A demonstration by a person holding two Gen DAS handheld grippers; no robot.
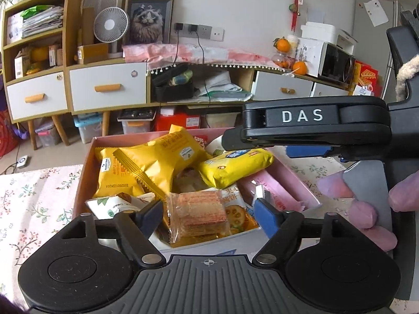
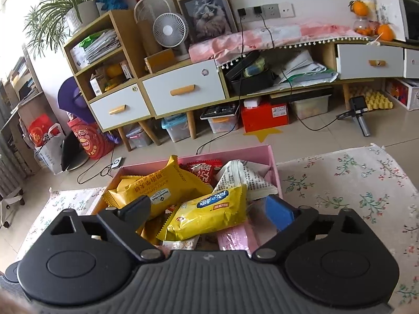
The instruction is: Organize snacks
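Crinkly yellow foil snack packet point(image 2: 209, 216) lying between the spread, empty jaws of the right tongs point(image 2: 209, 209), atop the heap in the pink cardboard box point(image 2: 272, 162). Left tongs point(image 1: 207, 216) likewise wide, straddling a clear-wrapped wafer stack point(image 1: 196, 213), gripping nothing. Likely light, slippery, crushable; best pinched across the puffed middle, gently.

left tool point(image 1: 207, 216) open over wafer pack point(image 1: 197, 213) in pink snack box point(image 1: 86, 162); right tool point(image 1: 301, 130) alongside.
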